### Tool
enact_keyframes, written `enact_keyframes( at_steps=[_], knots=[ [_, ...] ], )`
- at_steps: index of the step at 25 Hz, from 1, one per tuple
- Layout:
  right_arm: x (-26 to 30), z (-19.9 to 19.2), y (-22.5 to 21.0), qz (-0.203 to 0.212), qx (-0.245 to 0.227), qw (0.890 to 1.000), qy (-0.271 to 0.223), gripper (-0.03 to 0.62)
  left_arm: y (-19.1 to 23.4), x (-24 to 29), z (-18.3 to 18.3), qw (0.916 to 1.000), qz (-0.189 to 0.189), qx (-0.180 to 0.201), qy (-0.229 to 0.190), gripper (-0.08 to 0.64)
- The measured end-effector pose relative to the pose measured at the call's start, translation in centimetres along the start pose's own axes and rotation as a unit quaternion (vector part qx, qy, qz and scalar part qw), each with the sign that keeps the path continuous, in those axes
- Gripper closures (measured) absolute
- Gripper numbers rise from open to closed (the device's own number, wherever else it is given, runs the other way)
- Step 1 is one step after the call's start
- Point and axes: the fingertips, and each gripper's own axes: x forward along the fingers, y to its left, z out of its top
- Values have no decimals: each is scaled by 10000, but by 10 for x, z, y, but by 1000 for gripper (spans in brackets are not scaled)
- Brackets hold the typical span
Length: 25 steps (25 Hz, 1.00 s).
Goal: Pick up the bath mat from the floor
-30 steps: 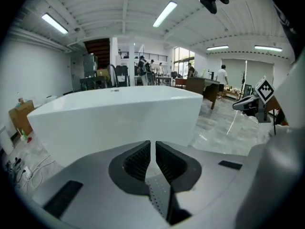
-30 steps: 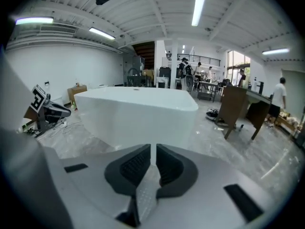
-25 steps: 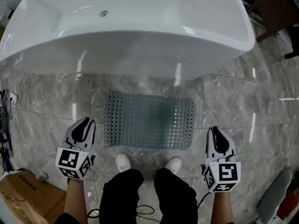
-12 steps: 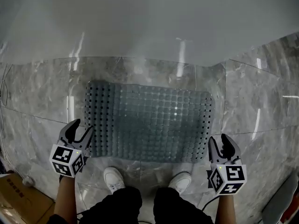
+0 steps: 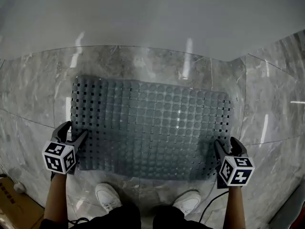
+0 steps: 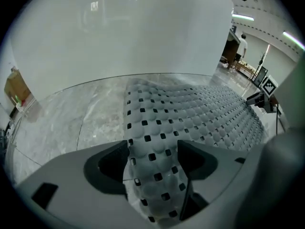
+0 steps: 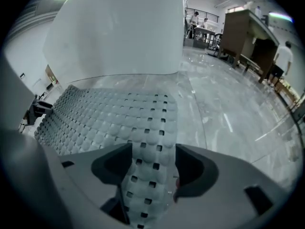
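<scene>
1. One bath mat (image 5: 152, 125), grey, studded and pierced with square holes, lies spread on the marble floor (image 5: 28, 99). It sits just beside the foot of the white bathtub (image 5: 152, 18) and in front of my shoes (image 5: 107, 197).
2. Long axis: it runs left to right across the head view, parallel to the tub wall. The near long edge faces me.
3. Left gripper (image 5: 74, 131): stationed at the near left corner. My fingers (image 6: 109, 168) have just been opening and stand wide apart. The corner strip of the mat lies between them, spanning the gap. I judge nothing is gripped yet.
4. Right gripper (image 5: 228, 144): stationed at the near right corner, in the same condition. Its fingers (image 7: 195, 168) have just been opening and stand wide, with the corner strip between them, not clamped.
5. Governing relation: the mat stretches away from both pairs of fingers toward the tub, with one corner already inside each gap. Neither hand is nearer. In my judgement both pairs must close together before any lift, and the middle may sag or cling to the floor.
6. Writing: none is legible on the mat or tub. The marker cubes (image 5: 59, 157) carry only black-and-white squares. Print on the cardboard box (image 5: 9, 199) is too small to read.
</scene>
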Motion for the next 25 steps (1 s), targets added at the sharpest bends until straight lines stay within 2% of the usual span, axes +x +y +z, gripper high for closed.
enact_keyframes(
  at_steps=[3, 6, 10, 17, 19, 21, 23, 25],
  knots=[
    [6, -7, 0, 88, 185, 9995, 258, 313, 3, -2, -2, 9997, 143, 143, 125, 213],
    [5, -10, -3, 204, 447, 9981, 368, 310, 2, 9, -6, 9994, -31, -54, 354, 212],
    [9, -8, 0, 240, 406, 9980, 411, 310, 5, 17, -11, 9979, -284, -356, 453, 209],
    [9, -6, 1, 249, 279, 9988, 305, 317, 4, 18, -9, 9981, -280, -267, 483, 210],
    [7, -6, 3, 245, 208, 9990, 296, 338, 1, 17, -8, 9978, -334, -216, 522, 223],
    [6, -5, 4, 163, 76, 9995, 261, 369, -6, 17, -6, 9975, -461, -188, 498, 271],
    [6, -4, 4, 64, -46, 9998, 204, 447, -12, 15, -4, 9970, -603, -205, 440, 327],
    [4, -4, 5, 96, -96, 9997, 182, 466, -17, 13, -3, 9963, -732, -241, 375, 347]
  ],
)
